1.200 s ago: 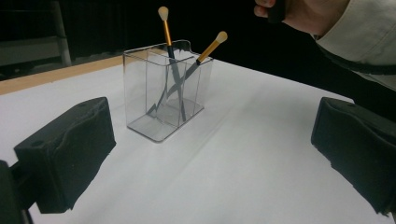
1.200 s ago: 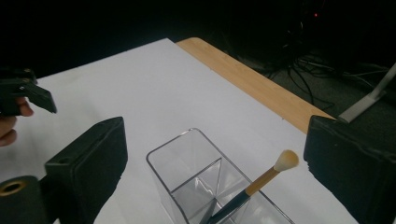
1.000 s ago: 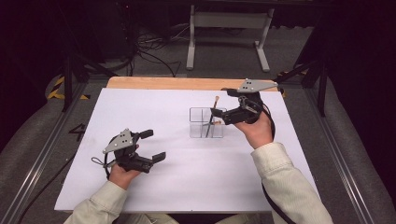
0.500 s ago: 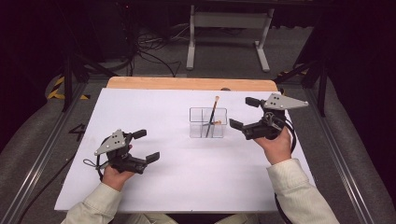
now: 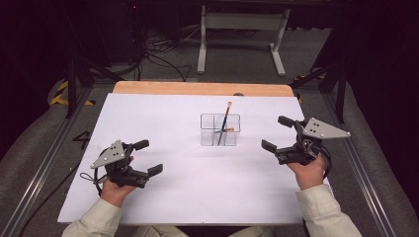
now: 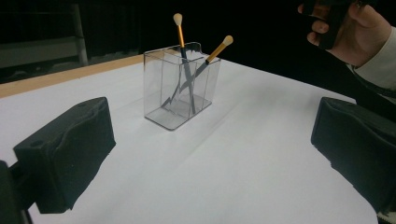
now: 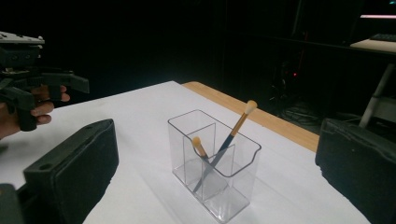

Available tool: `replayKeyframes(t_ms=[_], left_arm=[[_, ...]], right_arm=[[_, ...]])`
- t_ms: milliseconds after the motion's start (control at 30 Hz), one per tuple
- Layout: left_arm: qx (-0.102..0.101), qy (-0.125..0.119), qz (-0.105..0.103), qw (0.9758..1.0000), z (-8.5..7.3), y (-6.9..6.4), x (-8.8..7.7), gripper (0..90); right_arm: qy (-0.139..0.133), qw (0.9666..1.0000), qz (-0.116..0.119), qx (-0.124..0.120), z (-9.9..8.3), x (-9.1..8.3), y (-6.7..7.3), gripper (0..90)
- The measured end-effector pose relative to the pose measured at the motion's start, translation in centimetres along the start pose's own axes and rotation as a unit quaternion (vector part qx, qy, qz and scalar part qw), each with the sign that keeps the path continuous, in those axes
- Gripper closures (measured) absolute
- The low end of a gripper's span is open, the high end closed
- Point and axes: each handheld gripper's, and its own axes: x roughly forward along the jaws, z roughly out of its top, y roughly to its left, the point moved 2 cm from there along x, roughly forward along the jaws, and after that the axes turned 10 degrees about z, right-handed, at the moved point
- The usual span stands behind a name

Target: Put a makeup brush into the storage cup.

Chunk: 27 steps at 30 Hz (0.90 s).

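A clear plastic holder (image 5: 220, 130) with compartments stands upright on the white table (image 5: 207, 197), right of its middle. Two brushes lean inside it: a long one with an orange ferrule (image 5: 226, 118) and a shorter one (image 5: 229, 130). My left gripper (image 5: 148, 157) rests open at the near left, well apart from the holder, with nothing between its jaws. My right gripper (image 5: 275, 132) stands open and empty just right of the holder. The left gripper view has the holder (image 6: 180, 88) ahead between open jaws. In the right gripper view the holder (image 7: 219, 168) is close, the long brush (image 7: 238, 123) crossing the short one (image 7: 200, 147).
A strip of bare wood (image 5: 197, 89) edges the table's far side. Behind it are a grey metal stand (image 5: 237, 34) and cables (image 5: 153, 59) on the floor. Metal rails (image 5: 49, 158) run along both table sides. The other hand (image 6: 355, 28) is in the left gripper view.
My right gripper has let go of the long brush at the holder and drawn back to the right, open. The brush stays leaning in the holder. My left gripper drifted slightly nearer.
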Motion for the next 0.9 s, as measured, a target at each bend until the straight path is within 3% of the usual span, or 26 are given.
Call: replayKeyframes(t_ms=[300,600,900], left_arm=[[-0.001,0.001,0.003,1.0000,-0.2,0.2,-0.6,0.2],[-0.003,-0.004,0.010,0.9999,-0.4,0.6,-1.3,0.1],[-0.002,-0.001,0.014,0.9999,-0.7,1.0,-1.3,0.1]], right_arm=[[0.010,0.9998,-0.015,-0.003,-2.4,-0.8,0.3,0.0],[-0.012,0.9995,-0.029,0.000,-4.7,-1.5,0.4,0.0],[-0.013,0.9993,-0.032,-0.011,-6.1,-1.4,1.0,0.0]])
